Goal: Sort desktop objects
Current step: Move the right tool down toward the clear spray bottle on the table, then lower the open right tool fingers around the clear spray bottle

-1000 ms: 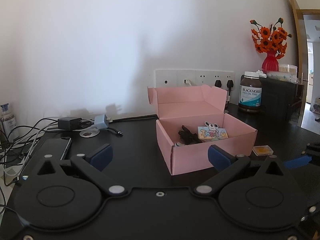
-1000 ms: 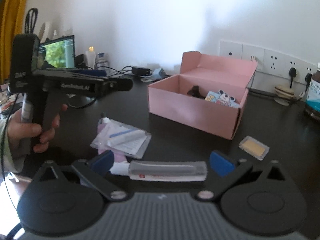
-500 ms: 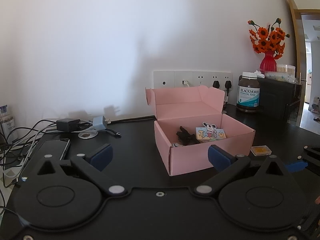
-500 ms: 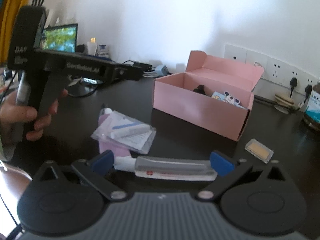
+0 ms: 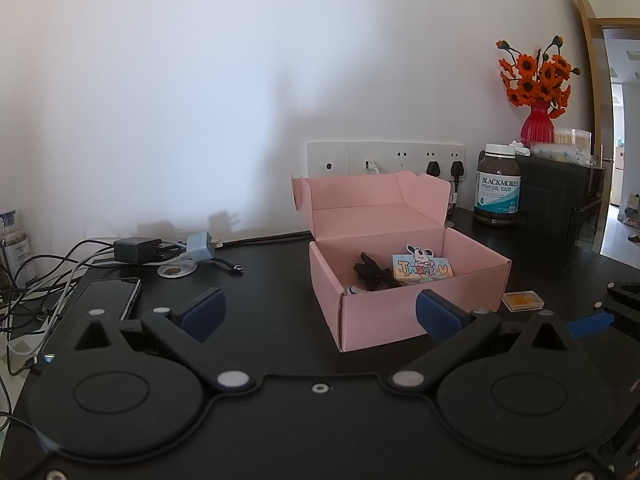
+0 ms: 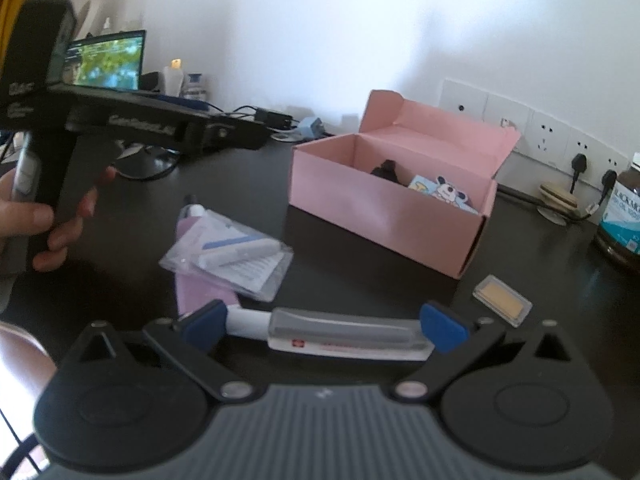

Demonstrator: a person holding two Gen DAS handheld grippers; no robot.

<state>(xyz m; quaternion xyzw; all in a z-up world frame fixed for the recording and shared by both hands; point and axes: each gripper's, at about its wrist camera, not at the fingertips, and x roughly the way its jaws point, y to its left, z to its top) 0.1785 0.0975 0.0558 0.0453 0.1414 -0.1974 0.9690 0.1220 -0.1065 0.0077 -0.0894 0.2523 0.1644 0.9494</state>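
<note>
- Right tool (image 6: pixel 323 322): jaws spread wide, nothing gripped; clear flat case (image 6: pixel 349 334) with a white-capped item lying crosswise between the blue fingertips (image 6: pixel 443 327), contact with them not determinable.
- Left tool (image 5: pixel 318 314): jaws spread wide, empty, aimed at the pink box (image 5: pixel 404 300); also visible in the right wrist view at 10 o'clock, held by a hand (image 6: pixel 36 216) on its grip.
- Pink box: on the black desk (image 5: pixel 272 280), lid flap upright at 12 o'clock, open top; at 1 o'clock from the right tool.
- Box contents: black object (image 5: pixel 372 274) beside a "Thank U" card (image 5: pixel 422 268) with a cartoon dog.
- Small clear case with yellow insert (image 6: pixel 502 300): flat on the desk, just beside the near corner of the box, at 2 o'clock from the right tool.
- Plastic pouch holding a white tube and paper (image 6: pixel 228 258): at 11 o'clock from the right tool, resting on a pink tube (image 6: pixel 202 292).
- Phone (image 5: pixel 114 294): face up at 10 o'clock from the left tool, near chargers and cables (image 5: pixel 160 250).
- Supplement bottle (image 5: pixel 498 190): upright at 2 o'clock beyond the box, near the wall sockets (image 5: pixel 384 156).
- Red vase with orange flowers (image 5: pixel 536 92): on a dark cabinet at 2 o'clock.
- Laptop screen (image 6: pixel 106 60): lit, at 11 o'clock in the right wrist view.
</note>
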